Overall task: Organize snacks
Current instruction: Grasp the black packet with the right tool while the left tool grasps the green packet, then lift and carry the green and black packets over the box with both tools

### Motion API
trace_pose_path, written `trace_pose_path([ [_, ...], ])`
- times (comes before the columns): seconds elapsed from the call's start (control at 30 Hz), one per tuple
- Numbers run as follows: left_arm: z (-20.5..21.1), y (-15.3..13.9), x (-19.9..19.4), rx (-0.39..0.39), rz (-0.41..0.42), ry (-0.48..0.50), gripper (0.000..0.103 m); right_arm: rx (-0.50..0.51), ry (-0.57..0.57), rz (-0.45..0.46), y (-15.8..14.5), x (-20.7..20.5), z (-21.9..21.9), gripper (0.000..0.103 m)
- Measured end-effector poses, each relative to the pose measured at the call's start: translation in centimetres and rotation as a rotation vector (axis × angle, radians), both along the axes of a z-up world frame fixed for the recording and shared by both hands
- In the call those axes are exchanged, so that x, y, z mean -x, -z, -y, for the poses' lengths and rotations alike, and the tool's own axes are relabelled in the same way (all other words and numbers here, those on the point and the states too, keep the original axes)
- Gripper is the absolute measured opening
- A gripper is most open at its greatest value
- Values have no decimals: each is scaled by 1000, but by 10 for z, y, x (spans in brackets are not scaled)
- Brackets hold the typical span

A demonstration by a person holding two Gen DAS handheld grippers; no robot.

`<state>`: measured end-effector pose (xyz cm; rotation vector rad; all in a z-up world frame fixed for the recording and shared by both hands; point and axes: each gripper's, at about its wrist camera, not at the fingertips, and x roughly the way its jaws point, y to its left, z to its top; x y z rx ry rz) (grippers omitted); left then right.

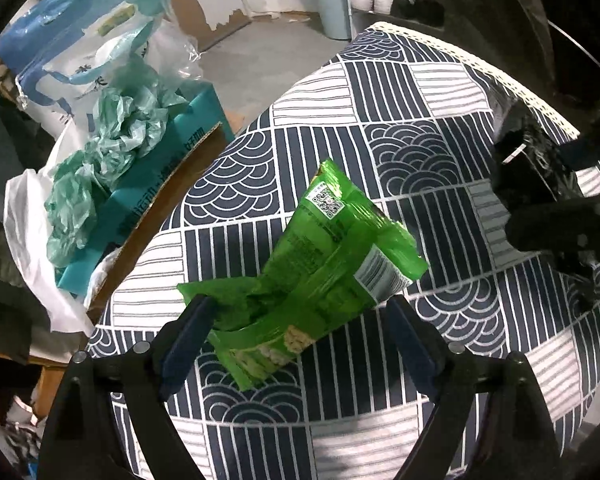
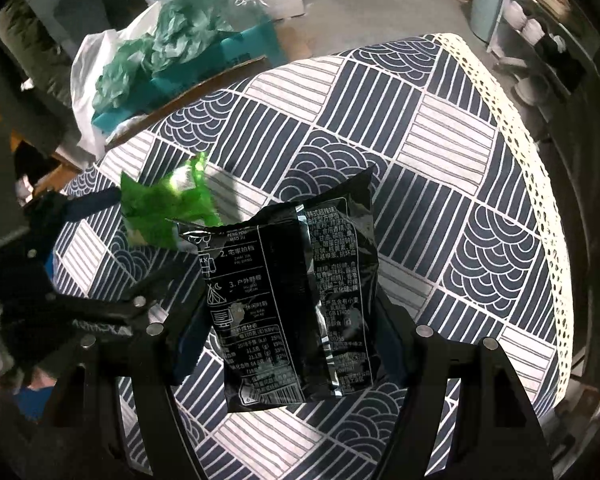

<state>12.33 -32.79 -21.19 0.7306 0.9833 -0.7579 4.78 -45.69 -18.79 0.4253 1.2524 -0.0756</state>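
The bench (image 2: 440, 128) fills the middle of both frames under a smooth cloth of navy and white stripes and wave arcs, edged with cream perforated lace at the right. At the upper left, an open cardboard box (image 1: 168, 184) with teal panels holds crumpled, thin green plastic bags (image 1: 108, 152).

The black snack packet (image 2: 300, 300) sits lower centre of the right wrist view, clear of the cloth, a glossy pillow pouch with white print and a back seam. The right gripper (image 2: 296, 344) has its jaws closed on the packet's sides. It looks light, slick and crushable, so a gentle hold across the flat seal seems safest.

The green snack packet (image 1: 324, 264), crinkly film, hangs lower centre of the left wrist view. The left gripper (image 1: 296, 332) has its jaws pinching the packet's crumpled lower end; the packet is floppy and likely to swing.
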Motion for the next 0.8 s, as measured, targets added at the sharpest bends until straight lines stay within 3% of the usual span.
trace_pose_path([
  [0.17, -3, 1, -8, 48, -8, -29, 86, 3, 6, -6, 2, -1, 1, 72],
  [0.2, -5, 0, -9, 61, -2, -37, 82, 4, 5, -6, 2, -2, 1, 72],
  [0.23, -6, 0, -10, 66, 5, -47, 68, 6, 3, -5, 2, -3, 0, 72],
  [0.3, -9, -1, -12, 74, -11, -53, 62, 12, -3, -5, 1, -4, -2, 72],
  [0.37, -12, -2, -14, 91, -26, -63, 50, 16, -10, -3, 1, -5, -4, 72],
  [0.53, -20, -5, -15, 121, -24, -87, 41, 19, -20, -3, 1, -7, -9, 72],
  [0.8, -46, -15, -14, 239, -106, -221, 39, 30, -22, 13, -5, -5, -12, 72],
])
